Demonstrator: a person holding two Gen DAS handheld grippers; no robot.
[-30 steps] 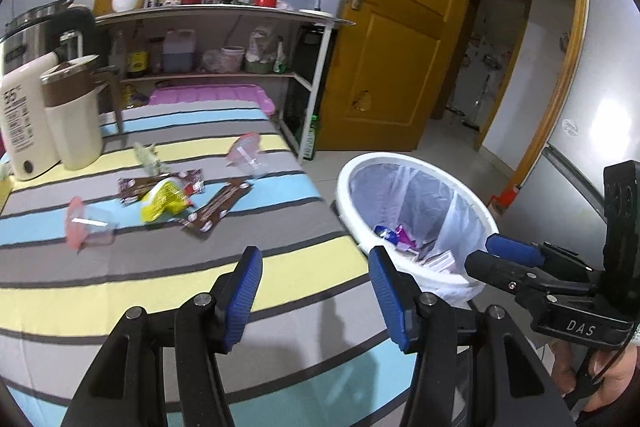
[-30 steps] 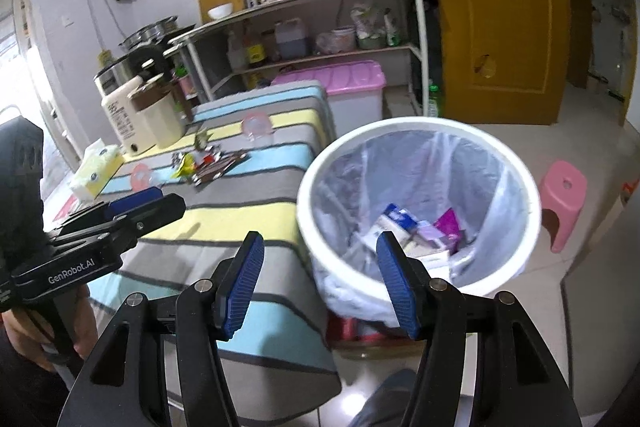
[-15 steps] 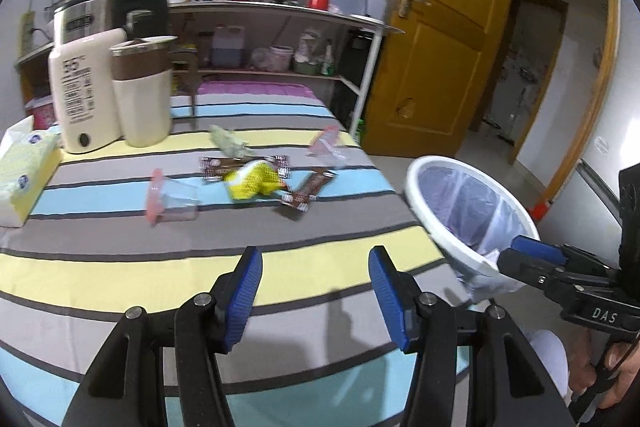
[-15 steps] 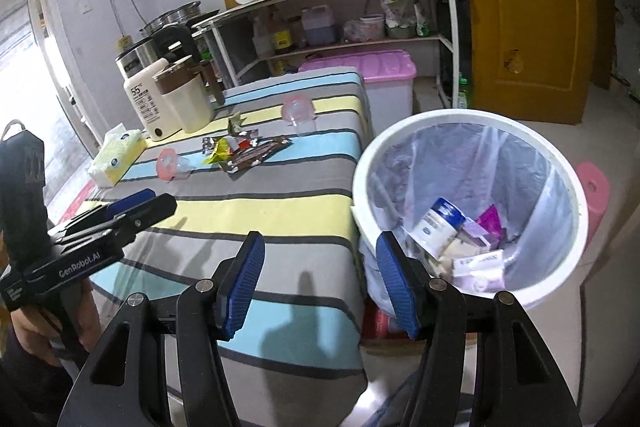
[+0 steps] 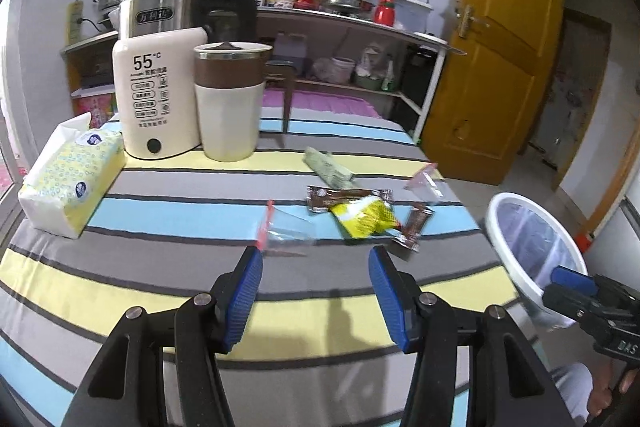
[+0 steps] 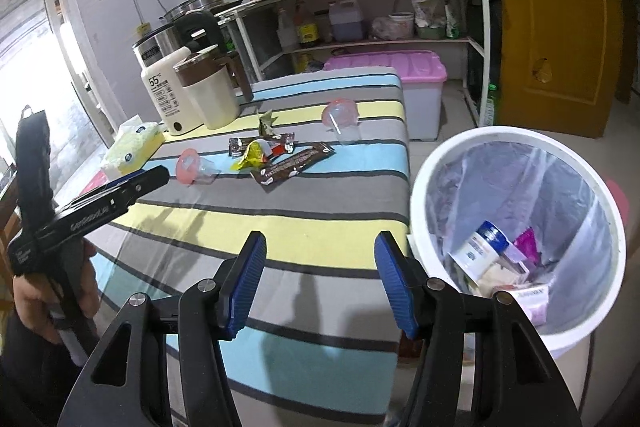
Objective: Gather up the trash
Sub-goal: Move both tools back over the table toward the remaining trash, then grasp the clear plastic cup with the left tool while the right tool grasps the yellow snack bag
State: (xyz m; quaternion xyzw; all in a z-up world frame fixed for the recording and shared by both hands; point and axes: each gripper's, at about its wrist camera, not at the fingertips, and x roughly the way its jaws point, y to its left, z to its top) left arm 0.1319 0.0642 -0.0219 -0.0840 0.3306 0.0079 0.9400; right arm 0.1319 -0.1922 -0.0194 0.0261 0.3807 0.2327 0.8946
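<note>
Tongs come first in both views: the left tongs (image 5: 315, 281) stand released with nothing between the blue pads, and the right tongs (image 6: 320, 277) are also empty, their jaws easing closed over the striped table (image 6: 280, 223). Just beyond the left tongs lies a clear zip bag with a red strip (image 5: 282, 227), the nearest piece of trash. It is thin and slippery, so it is best pinched at the stiffer red edge rather than pressed flat.

Past it sit the yellow wrapper (image 5: 366, 217), overlapping a brown wrapper (image 5: 344, 195), and a second brown wrapper (image 6: 294, 163) alongside. Taking the yellow one alone by a raised crumpled corner should avoid dragging its neighbours. Farther off are a green crumpled wrapper (image 5: 326, 167) and another clear bag with a pink top (image 6: 342, 117) near the table's edge.

The white trash bin (image 6: 424, 167), lined and already holding litter, stands beside the table on the right, so each piece should be carried over the rim before release. The tissue pack (image 5: 70, 179) and cream mug (image 5: 229, 103) at the back stay.
</note>
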